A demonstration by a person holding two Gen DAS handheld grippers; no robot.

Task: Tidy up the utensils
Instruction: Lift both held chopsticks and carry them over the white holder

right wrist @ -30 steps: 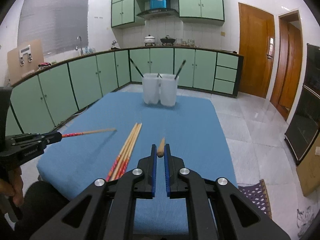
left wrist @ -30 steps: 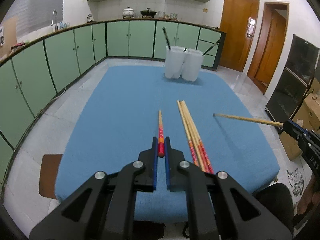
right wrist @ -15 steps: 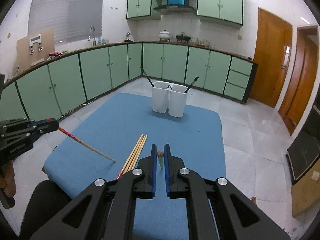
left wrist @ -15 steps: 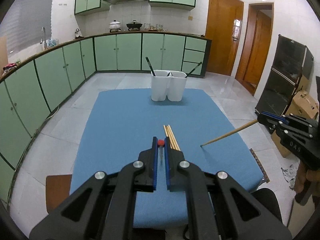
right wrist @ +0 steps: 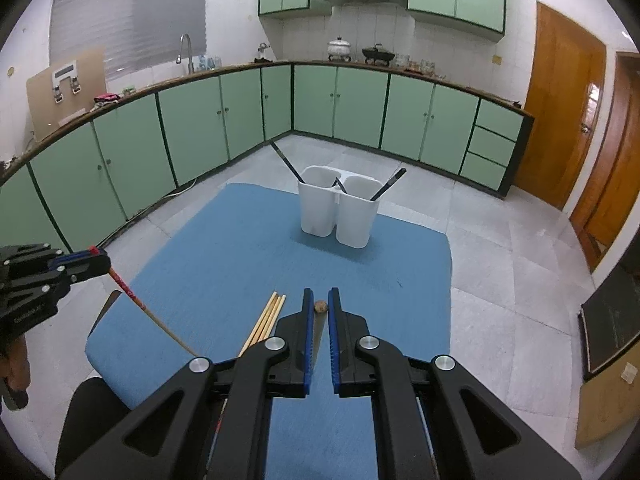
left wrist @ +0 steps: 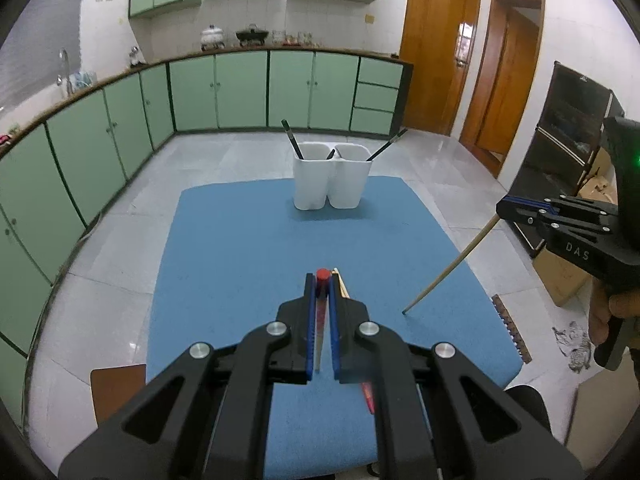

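Observation:
My left gripper (left wrist: pixel 322 280) is shut on a red-ended chopstick (left wrist: pixel 320 320) that hangs tip-down between its jaws, above the near part of the blue table (left wrist: pixel 240 260). My right gripper (right wrist: pixel 320 300) is shut on a plain wooden chopstick (right wrist: pixel 320 306), seen end-on. Each shows in the other's view: the right gripper (left wrist: pixel 505 205) with its chopstick (left wrist: pixel 448 268) slanting down, the left gripper (right wrist: pixel 102 258) with its red-patterned chopstick (right wrist: pixel 144 308). A few loose chopsticks (right wrist: pixel 266 322) lie on the cloth. The white two-compartment holder (left wrist: pixel 332 184) stands at the far edge with black utensils in it.
Green cabinets (right wrist: pixel 200 120) run around the room behind the table. A brown stool (left wrist: pixel 116 388) stands by the table's near left corner, and cardboard boxes (left wrist: pixel 564 276) and a dark cabinet (left wrist: pixel 572 132) at the right. A hand (left wrist: pixel 612 312) holds the right gripper's handle.
Both grippers have risen and drawn back from the table, each keeping its chopstick. The chopsticks have tipped from nearly level to slanting down, and the holder looks farther off.

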